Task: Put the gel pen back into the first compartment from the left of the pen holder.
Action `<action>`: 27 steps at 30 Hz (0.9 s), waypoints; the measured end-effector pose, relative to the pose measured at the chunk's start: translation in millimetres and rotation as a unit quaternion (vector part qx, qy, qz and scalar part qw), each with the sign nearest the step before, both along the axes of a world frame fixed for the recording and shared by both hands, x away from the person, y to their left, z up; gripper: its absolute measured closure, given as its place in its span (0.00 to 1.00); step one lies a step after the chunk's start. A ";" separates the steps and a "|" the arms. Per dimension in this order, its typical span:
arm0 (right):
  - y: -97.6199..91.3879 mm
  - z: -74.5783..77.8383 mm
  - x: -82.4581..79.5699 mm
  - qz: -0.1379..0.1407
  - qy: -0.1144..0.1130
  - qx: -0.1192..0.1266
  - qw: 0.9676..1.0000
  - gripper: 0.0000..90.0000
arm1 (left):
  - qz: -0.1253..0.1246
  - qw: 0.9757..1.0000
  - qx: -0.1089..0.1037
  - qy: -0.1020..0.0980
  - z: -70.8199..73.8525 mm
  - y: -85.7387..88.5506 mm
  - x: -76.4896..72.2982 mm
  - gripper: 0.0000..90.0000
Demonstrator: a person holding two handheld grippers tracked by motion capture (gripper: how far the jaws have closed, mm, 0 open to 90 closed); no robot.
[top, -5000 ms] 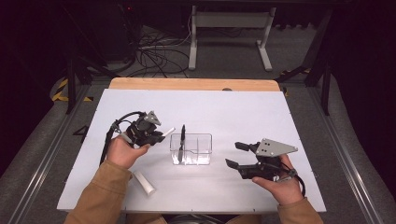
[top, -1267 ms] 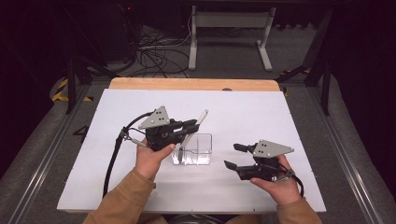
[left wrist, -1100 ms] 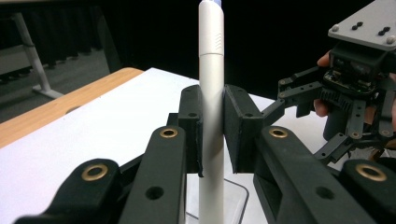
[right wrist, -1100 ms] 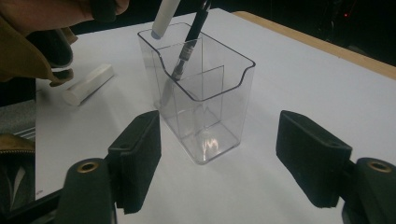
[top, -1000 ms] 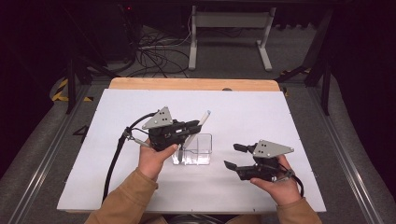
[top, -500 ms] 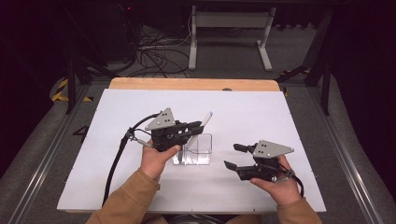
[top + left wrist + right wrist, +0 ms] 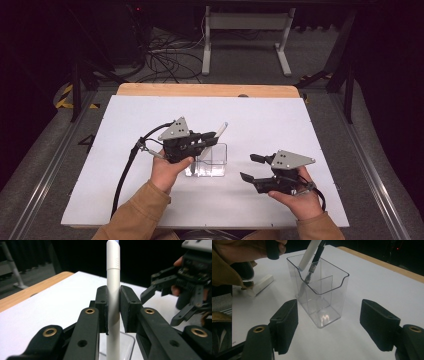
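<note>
A clear plastic container (image 7: 215, 165) with an inner divider stands mid-table. My left gripper (image 7: 212, 141) is over its left side, shut on a white pen (image 7: 220, 131) that slants up to the right. In the left gripper view both pads touch the white pen (image 7: 113, 290); the jaws have just been opening slightly. In the right gripper view the white pen (image 7: 308, 255) has its lower end inside the container (image 7: 329, 297), beside a black pen (image 7: 317, 255). My right gripper (image 7: 248, 167) rests open to the container's right, nothing between its jaws (image 7: 332, 317).
A small white block (image 7: 259, 285) lies on the white tabletop (image 7: 280, 125) just beyond the container, near the left hand. The left gripper's cable (image 7: 125, 170) trails toward the front edge. The right gripper (image 7: 175, 290) faces the left one across the container.
Since five seconds ago my left gripper came from the table's left to the container with the white pen. Over the last second it shifted slightly right. The right gripper stayed still.
</note>
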State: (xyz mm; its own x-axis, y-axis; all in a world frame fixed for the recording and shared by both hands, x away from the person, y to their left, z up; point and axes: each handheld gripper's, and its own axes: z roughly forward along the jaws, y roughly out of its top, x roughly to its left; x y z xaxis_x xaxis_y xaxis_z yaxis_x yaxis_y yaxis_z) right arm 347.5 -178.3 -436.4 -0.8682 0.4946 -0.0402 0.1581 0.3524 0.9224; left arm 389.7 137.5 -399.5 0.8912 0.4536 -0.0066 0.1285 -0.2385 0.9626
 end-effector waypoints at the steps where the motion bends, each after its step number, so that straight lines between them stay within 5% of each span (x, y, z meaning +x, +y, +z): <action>1: -0.3 0.3 0.0 0.000 0.000 0.001 1.000 0.35 | 0.010 1.000 0.010 -0.002 0.8 0.1 -1.5 0.76; 3: -0.8 0.8 -0.1 0.000 -0.001 0.002 1.000 0.35 | 0.027 0.999 0.024 -0.004 4.2 2.6 -5.8 0.58; 11: -0.8 1.2 -0.3 0.000 -0.001 0.004 1.000 0.35 | 0.042 0.999 0.028 0.007 26.4 21.0 -22.0 0.28; 16: -0.5 2.2 -0.1 -0.002 -0.001 0.007 1.000 0.35 | 0.046 0.998 0.037 0.013 32.8 33.4 -27.3 0.19; 27: 0.6 2.5 -1.1 -0.002 -0.001 0.008 1.000 0.35 | 0.046 0.998 0.044 0.011 36.9 41.6 -30.4 0.17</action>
State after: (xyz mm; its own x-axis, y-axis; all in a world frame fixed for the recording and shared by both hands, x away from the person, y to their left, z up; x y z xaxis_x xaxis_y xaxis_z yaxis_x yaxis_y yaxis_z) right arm 346.4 -177.8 -433.9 -0.8666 0.4979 -0.0338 0.1580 0.3380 0.9278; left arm 359.4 179.2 -362.6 0.8463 0.5325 0.0165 0.1753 -0.3076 0.9352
